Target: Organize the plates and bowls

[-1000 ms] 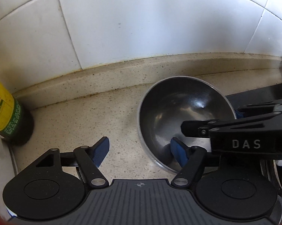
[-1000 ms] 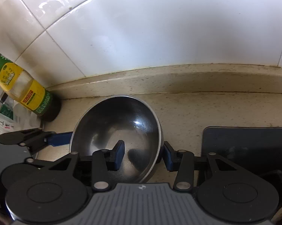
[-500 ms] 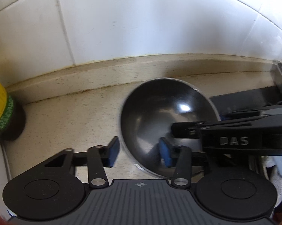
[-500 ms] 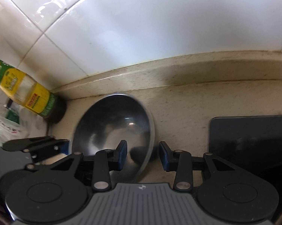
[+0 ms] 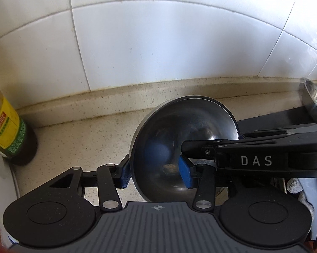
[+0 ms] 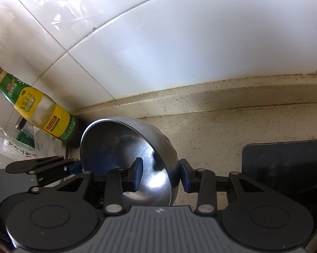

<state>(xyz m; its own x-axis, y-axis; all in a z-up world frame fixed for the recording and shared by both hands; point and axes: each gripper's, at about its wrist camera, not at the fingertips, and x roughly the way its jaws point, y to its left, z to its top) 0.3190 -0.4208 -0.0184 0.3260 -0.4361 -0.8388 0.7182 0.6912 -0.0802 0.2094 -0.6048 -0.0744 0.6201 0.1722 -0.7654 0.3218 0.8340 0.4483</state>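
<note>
**Now both grippers hold one steel bowl**

Here your left gripper [image 5: 156, 172] is closed on the left wall of the steel bowl [image 5: 192, 122]: one blue pad sits outside the rim, the other inside. Your right gripper [image 6: 160, 174] pinches the opposite wall in the same way, one pad inside and one outside. The bowl is tilted, with its opening turned toward your left side, and it appears raised off the speckled counter [image 6: 232, 126], though the underside is hidden.

Behind the bowl the counter ends at a low curb under the white tiled wall [image 5: 169, 52]. To the left, a bottle with a yellow and green label [image 6: 42, 113] stands near the corner, close to the bowl's rim. To the right lies a dark flat mat [image 6: 284, 160], just beside the right gripper. Between the bottle and the mat the counter is bare.
</note>
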